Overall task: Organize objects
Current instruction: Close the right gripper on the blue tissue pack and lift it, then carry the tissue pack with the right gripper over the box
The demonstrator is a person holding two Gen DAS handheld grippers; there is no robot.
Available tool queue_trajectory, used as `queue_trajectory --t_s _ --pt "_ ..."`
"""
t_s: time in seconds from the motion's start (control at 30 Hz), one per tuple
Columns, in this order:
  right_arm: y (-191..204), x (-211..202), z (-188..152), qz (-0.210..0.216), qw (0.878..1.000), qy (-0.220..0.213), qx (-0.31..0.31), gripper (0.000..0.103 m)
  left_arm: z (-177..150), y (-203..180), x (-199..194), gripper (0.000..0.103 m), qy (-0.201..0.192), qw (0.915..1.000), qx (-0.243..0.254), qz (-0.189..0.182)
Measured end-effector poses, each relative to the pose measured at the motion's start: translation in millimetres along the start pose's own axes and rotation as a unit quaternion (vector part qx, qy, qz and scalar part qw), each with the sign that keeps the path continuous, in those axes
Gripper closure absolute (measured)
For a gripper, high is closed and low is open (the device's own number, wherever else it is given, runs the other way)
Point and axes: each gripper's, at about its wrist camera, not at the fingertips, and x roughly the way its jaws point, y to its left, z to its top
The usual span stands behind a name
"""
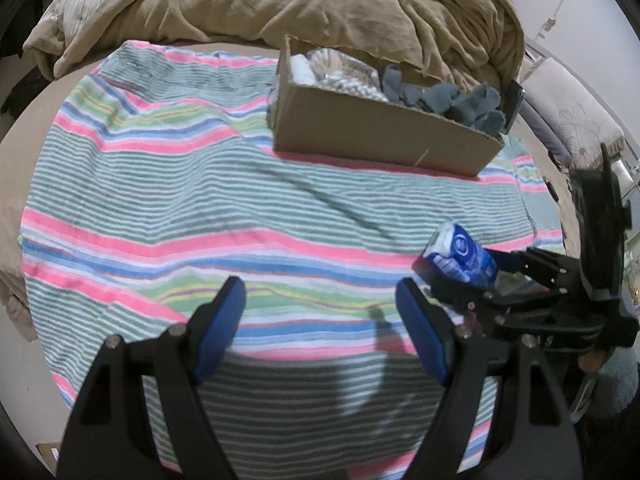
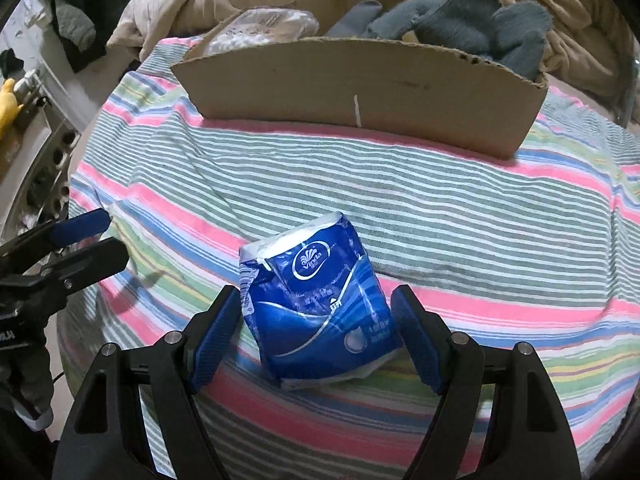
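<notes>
A blue tissue pack (image 2: 320,304) lies on the striped cloth (image 2: 440,216) between the wide-open fingers of my right gripper (image 2: 316,312); the left pad looks close to its edge, the right pad stands apart. In the left wrist view the same pack (image 1: 460,256) sits at the right gripper's tips. My left gripper (image 1: 320,304) is open and empty above the cloth (image 1: 200,200). A cardboard box (image 1: 380,128) stands further back, holding grey socks (image 1: 452,100) and plastic-wrapped items (image 1: 344,72). The box also shows in the right wrist view (image 2: 360,80).
A rumpled tan blanket (image 1: 320,0) lies behind the box. The left gripper shows at the left edge of the right wrist view (image 2: 72,248). Dark clothes (image 2: 80,28) and a yellow object (image 2: 8,108) lie off the bed's left side.
</notes>
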Motion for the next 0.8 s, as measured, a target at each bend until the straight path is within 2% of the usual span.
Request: queue_trajectory --t_s 0.03,0.07,0.33,0.8 --pt "-1 -1 0 0.001 1.0 0.001 0.003 0.026 0 1 0 0.024 0.0 1.0 0.0 -0.001" --pt "-1 -1 1 -0.001 1.0 0.001 0.003 0.034 -1 2 0 0.024 -0.001 1.0 0.0 -0.003" --pt "3 -7 4 0.0 1.0 -0.005 -0.001 0.044 3 9 -2 0.024 -0.007 0.9999 -0.005 -0.007" --pt "2 -50 41 -0.007 0.997 -0.07 -0.005 0.044 38 13 -15 0.024 -0.046 0.9989 0.005 -0.003"
